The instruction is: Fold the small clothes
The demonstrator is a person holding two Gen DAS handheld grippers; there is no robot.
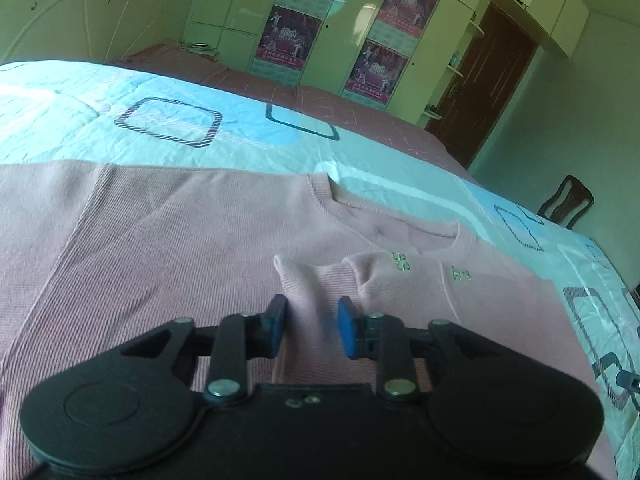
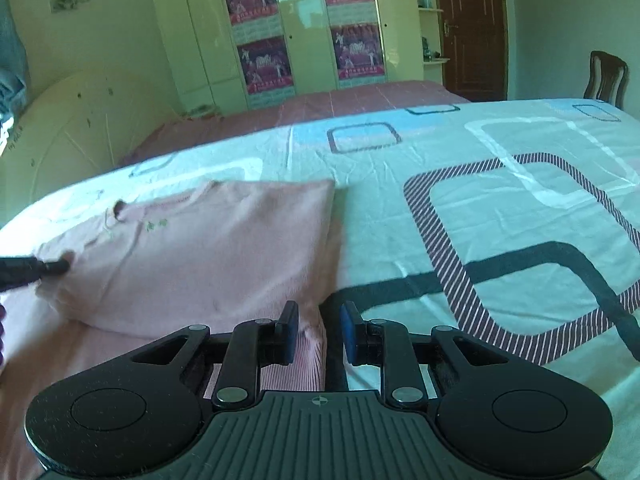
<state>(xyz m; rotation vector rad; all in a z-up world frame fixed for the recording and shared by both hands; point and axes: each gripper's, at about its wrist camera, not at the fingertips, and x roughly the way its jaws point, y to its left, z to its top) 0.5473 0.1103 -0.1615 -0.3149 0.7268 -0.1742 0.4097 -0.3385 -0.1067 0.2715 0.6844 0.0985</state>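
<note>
I keep the left tool part-open astride the sleeve cuff and the right tool part-open astride the pink sweater edge; I close both fully before lifting off the bed.

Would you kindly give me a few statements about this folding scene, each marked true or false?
1. The garment is a pink top. True.
2. It lies on a bare wooden table. False: it lies on a patterned bedsheet.
3. The left gripper has pink fabric between its fingers. True.
4. The right gripper is shut tight. False: its fingers stand apart.
5. The brown door is wide open. False: it is closed.
</note>
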